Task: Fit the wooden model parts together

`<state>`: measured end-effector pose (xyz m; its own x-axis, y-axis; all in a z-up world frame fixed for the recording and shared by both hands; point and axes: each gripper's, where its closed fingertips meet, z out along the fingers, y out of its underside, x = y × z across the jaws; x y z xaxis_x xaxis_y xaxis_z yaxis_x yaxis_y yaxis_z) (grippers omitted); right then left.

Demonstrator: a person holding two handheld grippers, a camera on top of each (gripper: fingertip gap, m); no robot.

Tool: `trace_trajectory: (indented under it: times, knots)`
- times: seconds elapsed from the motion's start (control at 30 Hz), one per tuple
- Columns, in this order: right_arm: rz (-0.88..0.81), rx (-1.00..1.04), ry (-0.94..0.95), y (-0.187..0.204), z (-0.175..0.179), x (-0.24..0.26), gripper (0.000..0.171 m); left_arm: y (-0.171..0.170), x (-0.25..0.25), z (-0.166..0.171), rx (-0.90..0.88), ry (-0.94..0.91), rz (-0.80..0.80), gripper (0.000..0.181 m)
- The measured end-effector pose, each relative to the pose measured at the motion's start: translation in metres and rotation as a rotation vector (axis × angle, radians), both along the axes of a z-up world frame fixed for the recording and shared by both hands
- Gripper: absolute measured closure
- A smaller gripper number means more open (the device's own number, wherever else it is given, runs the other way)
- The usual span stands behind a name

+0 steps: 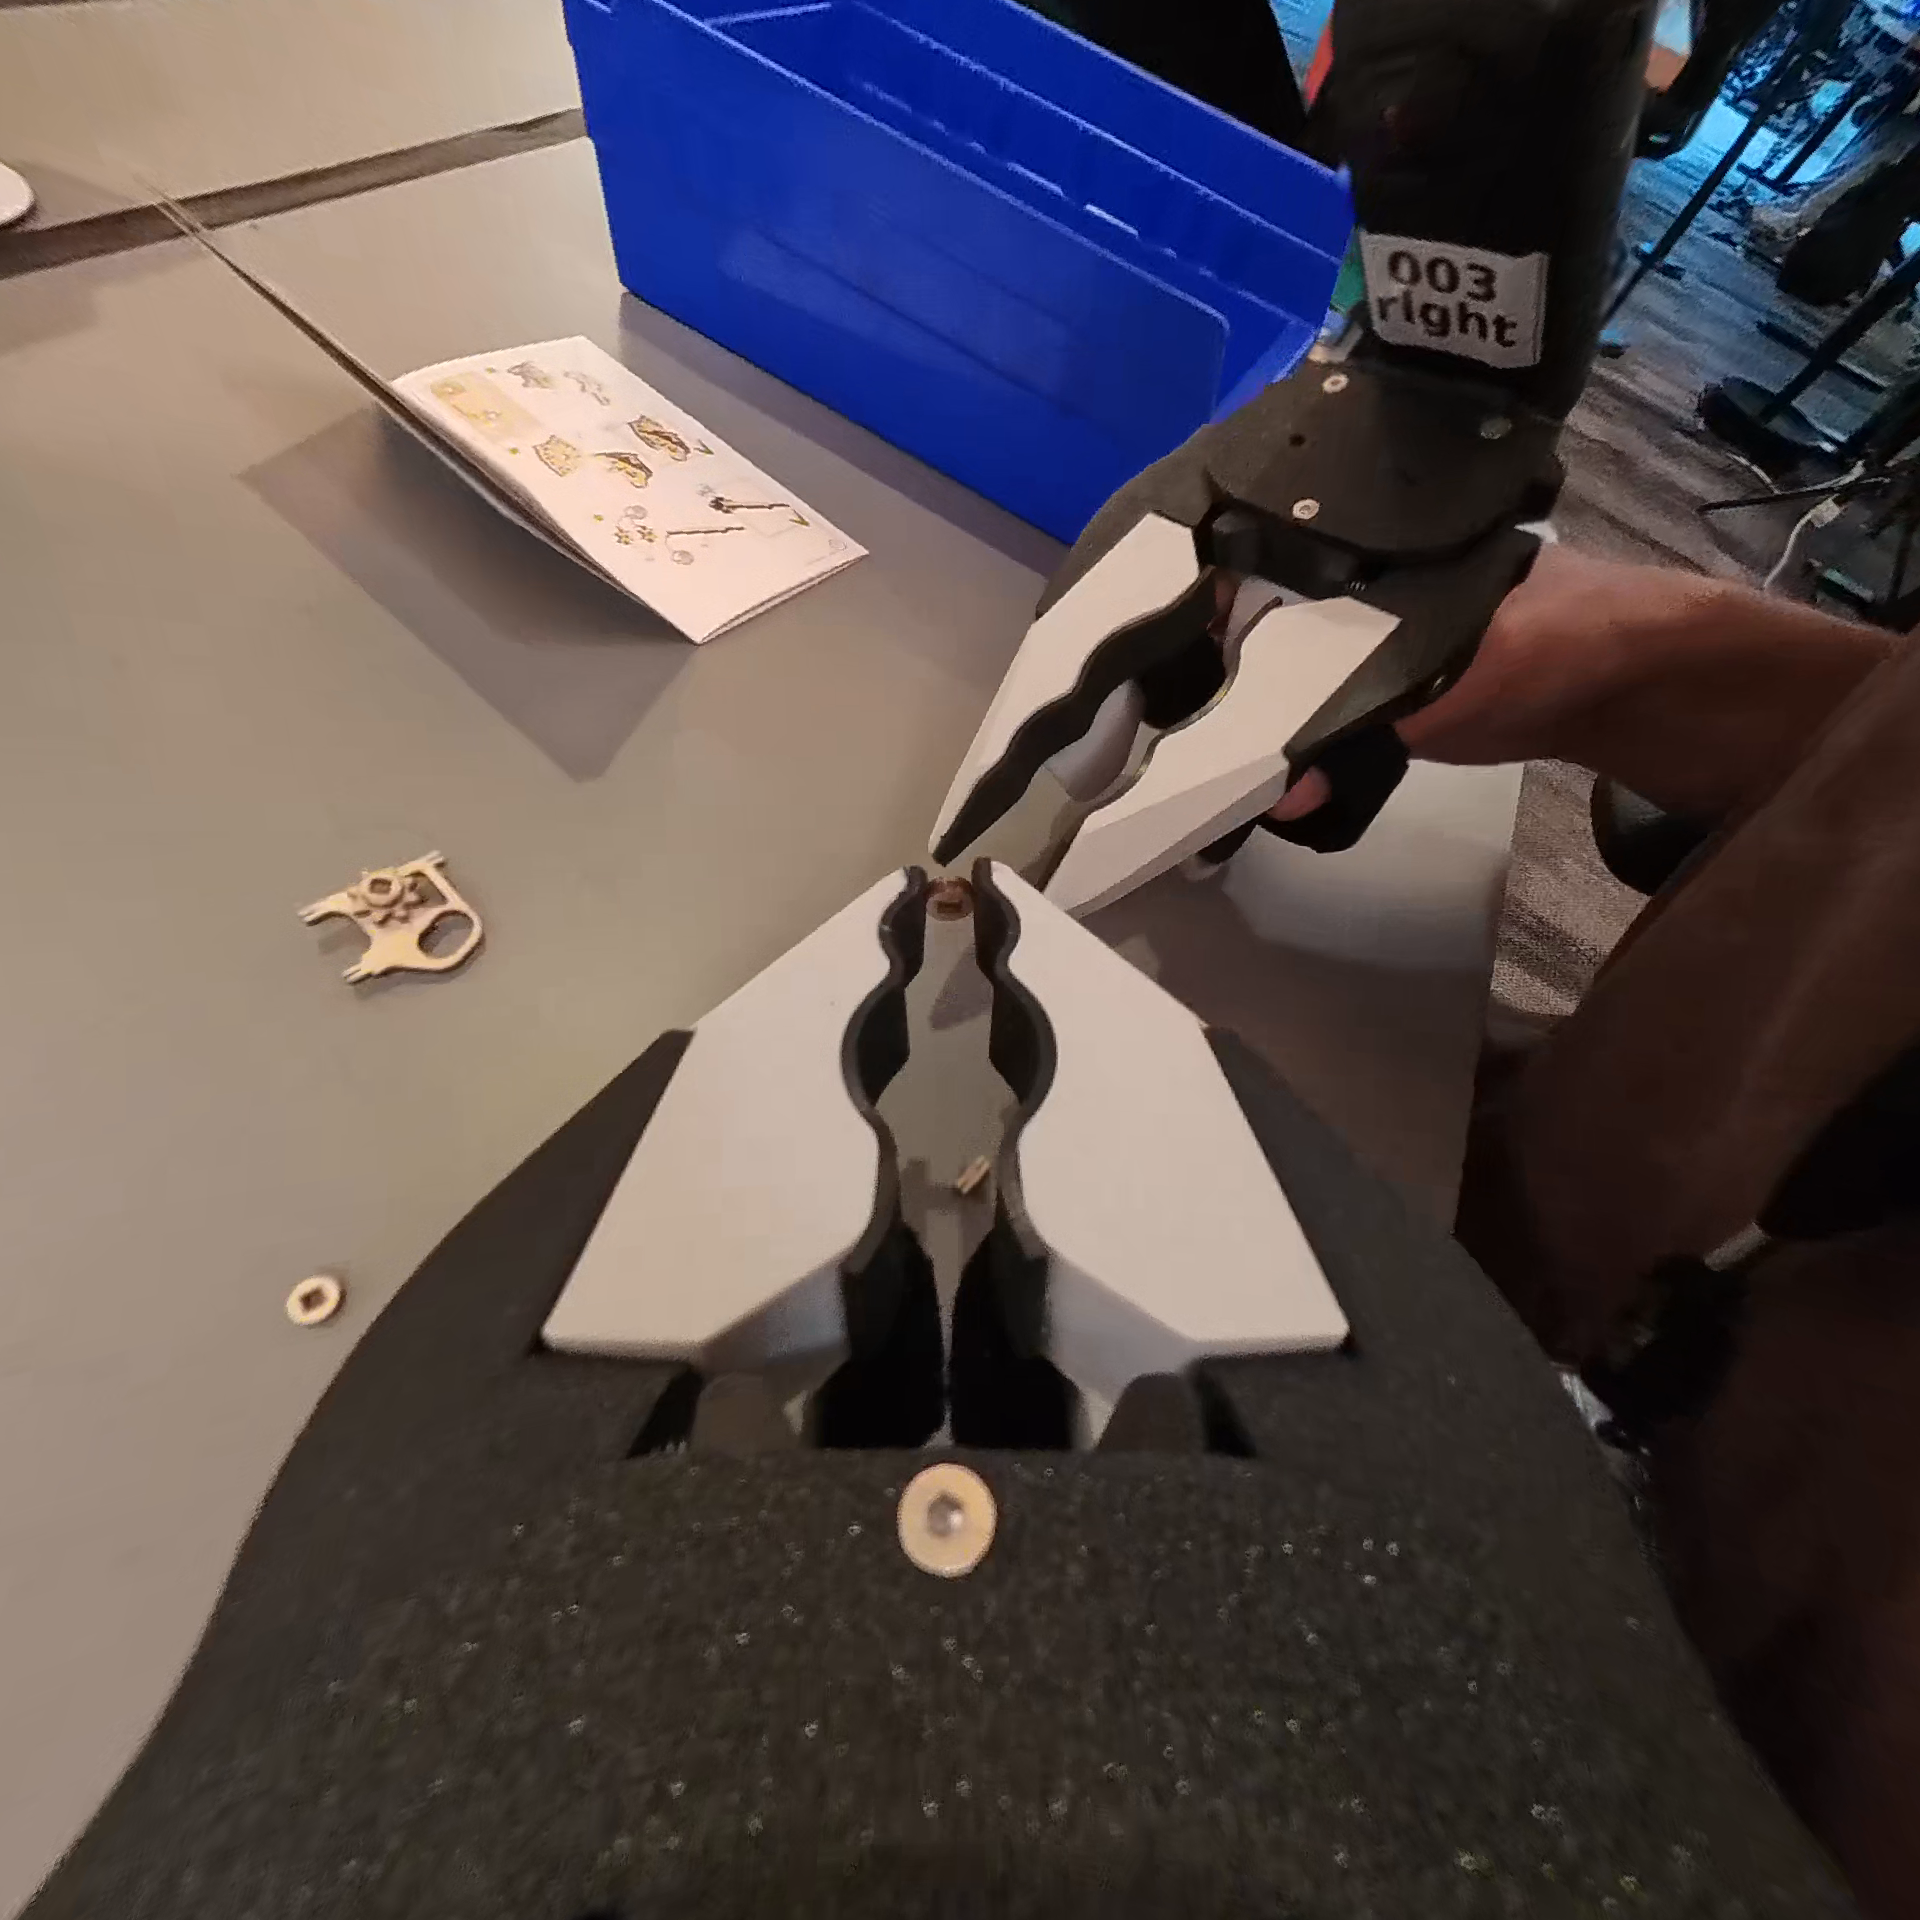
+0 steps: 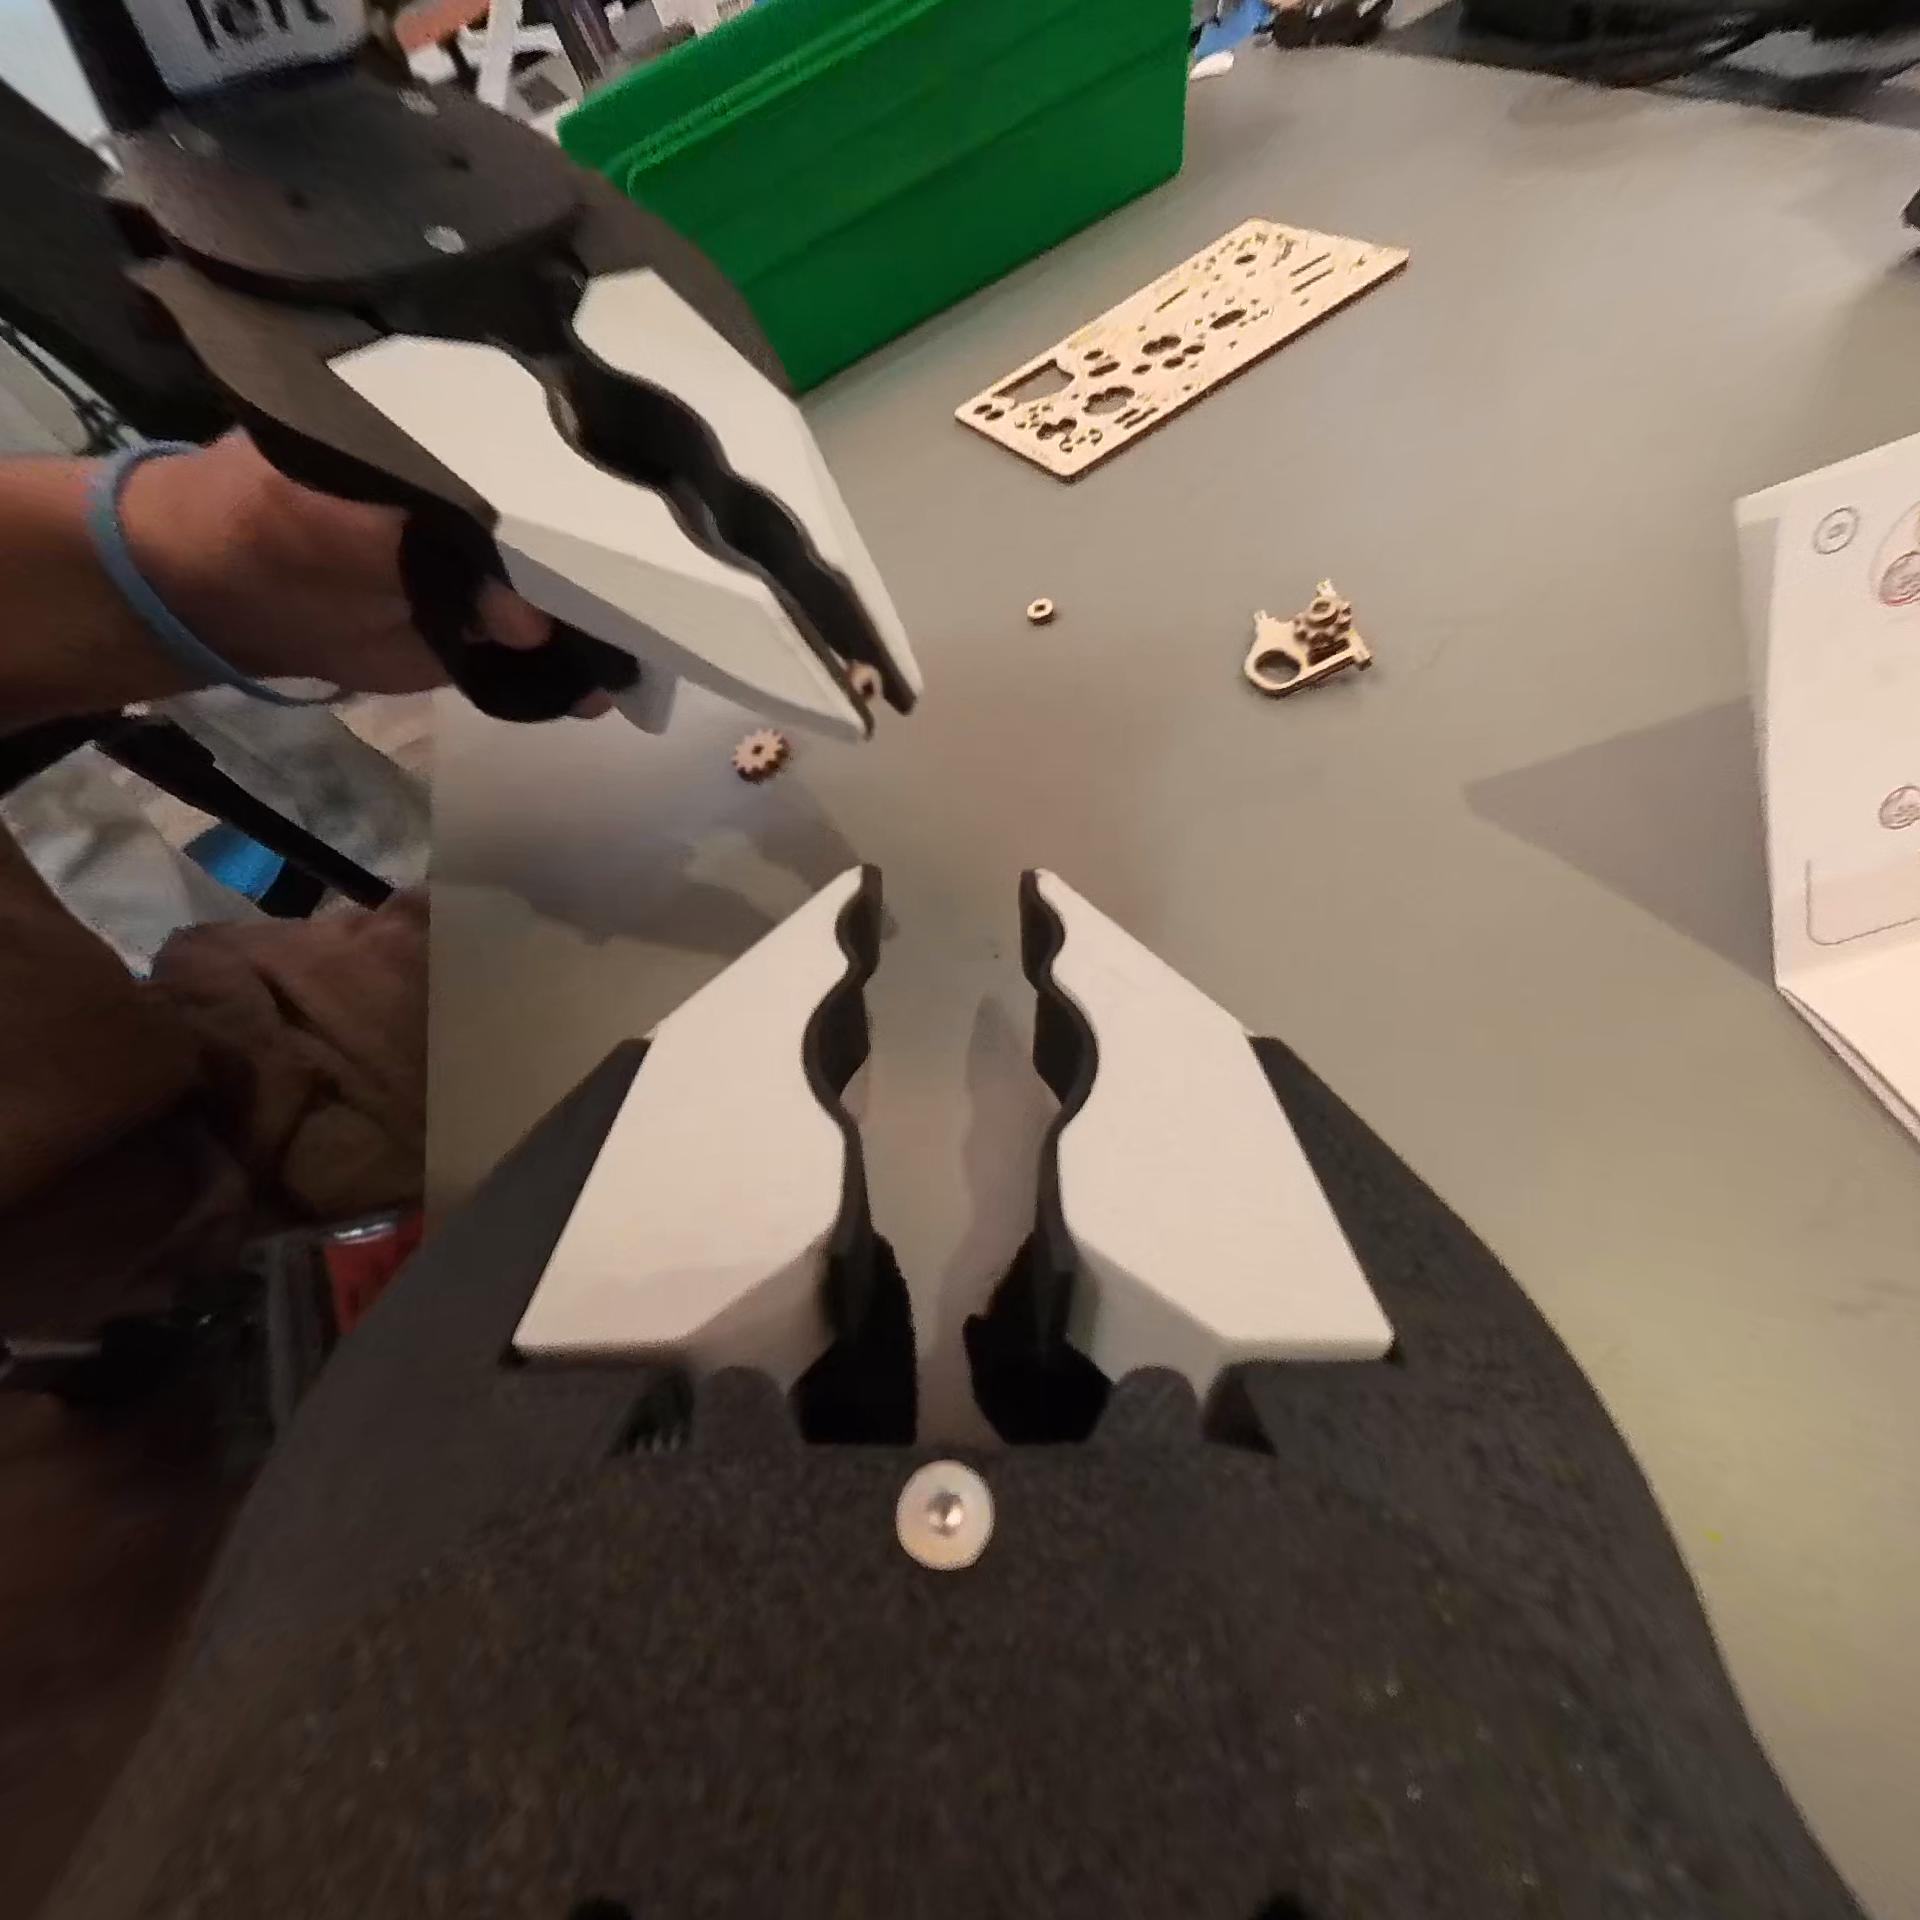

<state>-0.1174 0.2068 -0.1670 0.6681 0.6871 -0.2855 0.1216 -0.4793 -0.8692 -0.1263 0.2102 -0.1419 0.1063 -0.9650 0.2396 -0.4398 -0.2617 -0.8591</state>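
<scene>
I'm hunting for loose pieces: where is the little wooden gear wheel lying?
In the right wrist view, the little gear lies flat on the grey table, left of centre, just below the left gripper tips.

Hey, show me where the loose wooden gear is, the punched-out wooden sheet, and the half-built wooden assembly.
loose wooden gear [image 2: 761,752], right wrist view, on its toothed disc.
punched-out wooden sheet [image 2: 1184,358], right wrist view, on its middle.
half-built wooden assembly [image 2: 1307,652], right wrist view, on the plate below its small gear.

Bare table [image 2: 1351,935] ahead of right hand-held gripper [image 2: 951,904], left hand-held gripper [image 2: 878,696] crowding left, gear [image 2: 762,755] below it.
</scene>
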Motion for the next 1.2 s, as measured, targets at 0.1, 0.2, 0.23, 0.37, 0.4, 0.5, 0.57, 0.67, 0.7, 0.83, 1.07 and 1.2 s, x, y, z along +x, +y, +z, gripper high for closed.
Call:
trace_trajectory:
  times: [0.1, 0.2, 0.23, 0.37, 0.4, 0.5, 0.57, 0.67, 0.7, 0.83, 1.07, 1.2]
  knots:
    - [-0.013, 0.013, 0.035, 0.002, 0.005, 0.004, 0.146, 0.000, 0.008, -0.006, -0.023, 0.021, -0.016, 0.174]
    - [-0.020, 0.009, 0.031, 0.003, 0.003, 0.007, 0.146, 0.003, 0.012, -0.007, -0.046, 0.019, -0.017, 0.174]
    - [-0.017, 0.007, 0.033, 0.003, 0.003, 0.007, 0.146, 0.005, 0.012, -0.007, -0.044, 0.020, -0.013, 0.174]
    - [-0.017, 0.003, 0.044, 0.003, 0.004, 0.005, 0.146, 0.012, 0.009, -0.011, -0.014, 0.036, 0.004, 0.174]
    - [-0.018, -0.001, 0.049, 0.002, 0.005, 0.005, 0.146, 0.012, 0.008, -0.011, -0.006, 0.039, 0.007, 0.174]
    - [-0.028, -0.039, 0.077, 0.003, 0.005, 0.004, 0.144, 0.009, 0.003, -0.009, 0.011, 0.037, 0.007, 0.174]
    - [-0.029, -0.091, 0.094, 0.001, 0.003, 0.003, 0.146, 0.008, -0.002, -0.007, 0.039, 0.039, 0.012, 0.174]
    - [-0.022, -0.149, 0.118, -0.001, 0.004, -0.001, 0.148, 0.007, -0.012, -0.003, 0.092, 0.048, 0.027, 0.174]
    - [-0.024, -0.148, 0.128, -0.002, 0.006, -0.002, 0.148, 0.006, -0.015, -0.001, 0.101, 0.049, 0.031, 0.174]
    - [-0.031, -0.110, 0.145, -0.002, 0.014, -0.004, 0.148, 0.000, -0.022, 0.002, 0.105, 0.036, 0.040, 0.174]
    - [-0.040, -0.099, 0.106, -0.001, 0.008, -0.001, 0.148, -0.005, -0.024, 0.004, 0.130, 0.035, 0.044, 0.174]
    - [-0.066, -0.108, 0.102, 0.001, 0.006, 0.008, 0.148, -0.005, -0.025, 0.004, 0.139, 0.042, 0.048, 0.174]
